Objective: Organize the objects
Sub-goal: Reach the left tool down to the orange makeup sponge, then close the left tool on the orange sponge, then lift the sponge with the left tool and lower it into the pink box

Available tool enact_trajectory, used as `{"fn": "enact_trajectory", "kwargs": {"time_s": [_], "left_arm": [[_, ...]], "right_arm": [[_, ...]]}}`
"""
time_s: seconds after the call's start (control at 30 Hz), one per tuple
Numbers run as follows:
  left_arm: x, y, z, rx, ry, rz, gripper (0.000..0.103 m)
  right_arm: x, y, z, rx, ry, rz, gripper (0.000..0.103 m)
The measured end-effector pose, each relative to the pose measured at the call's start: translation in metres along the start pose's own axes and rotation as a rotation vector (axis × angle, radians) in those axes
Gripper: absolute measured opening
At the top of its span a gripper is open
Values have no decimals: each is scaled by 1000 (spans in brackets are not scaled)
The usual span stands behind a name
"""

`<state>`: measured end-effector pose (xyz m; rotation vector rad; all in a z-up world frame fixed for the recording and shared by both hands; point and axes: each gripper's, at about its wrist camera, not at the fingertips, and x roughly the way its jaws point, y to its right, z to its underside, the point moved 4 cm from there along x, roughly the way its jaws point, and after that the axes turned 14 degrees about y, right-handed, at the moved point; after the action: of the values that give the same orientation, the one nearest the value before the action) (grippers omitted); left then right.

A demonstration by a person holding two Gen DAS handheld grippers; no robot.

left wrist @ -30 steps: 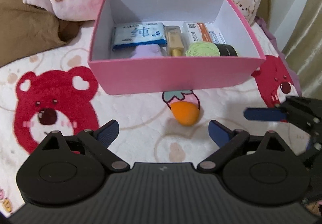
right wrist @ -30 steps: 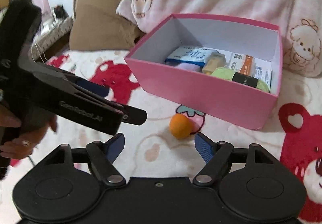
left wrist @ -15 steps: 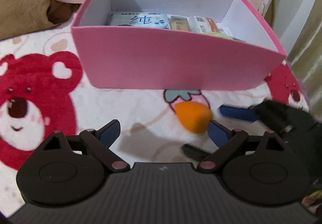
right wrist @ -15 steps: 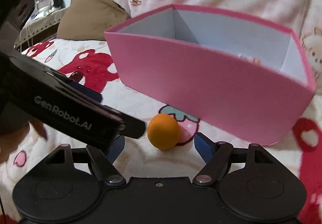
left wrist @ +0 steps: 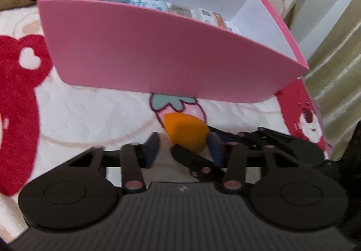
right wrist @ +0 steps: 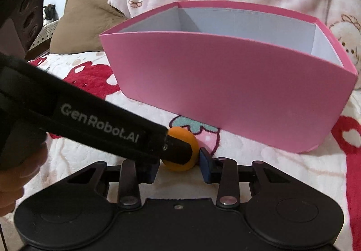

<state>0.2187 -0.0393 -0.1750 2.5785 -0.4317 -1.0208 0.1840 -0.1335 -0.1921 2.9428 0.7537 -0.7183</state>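
Both grippers are crowding the orange sponge (right wrist: 180,149), which is lying on the blanket (left wrist: 90,115) just in front of the pink box (right wrist: 225,88).

Right gripper (right wrist: 178,168): fingers partly closed, the right-hand pad touching the sponge and the left-hand one hidden behind the other tool; a firm hold cannot be confirmed.

Left gripper (left wrist: 183,148): fingers half open, sponge sitting between the tips, not pinched.

Risk: the tools are overlapping at the sponge, so a squeeze may jam finger against finger or squirt the soft sponge sideways.

Readable: "GenRobot.AI" on the left tool's side. Packets (left wrist: 140,1) inside the box are printed, too blurred to read.
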Motion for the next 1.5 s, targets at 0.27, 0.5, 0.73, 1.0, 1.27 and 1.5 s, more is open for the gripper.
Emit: {"fn": "enact_trajectory", "kwargs": {"time_s": [0.27, 0.5, 0.73, 1.0, 1.27, 1.5], "left_arm": [[-18, 18, 11, 72, 15, -18, 34], [-46, 26, 8, -7, -18, 48, 33], [-78, 56, -11, 109, 11, 63, 32], [-103, 68, -26, 151, 52, 50, 32], [-110, 73, -32, 166, 62, 80, 32], [-116, 77, -43, 166, 75, 77, 32]], "right_arm": [[-20, -13, 6, -63, 18, 29, 41], [-51, -18, -6, -106, 1, 1, 41], [-77, -20, -36, -87, 4, 3, 41], [-92, -27, -58, -40, 13, 20, 41], [-92, -26, -71, -35, -7, 21, 41], [-100, -25, -85, -50, 8, 4, 41]]}}
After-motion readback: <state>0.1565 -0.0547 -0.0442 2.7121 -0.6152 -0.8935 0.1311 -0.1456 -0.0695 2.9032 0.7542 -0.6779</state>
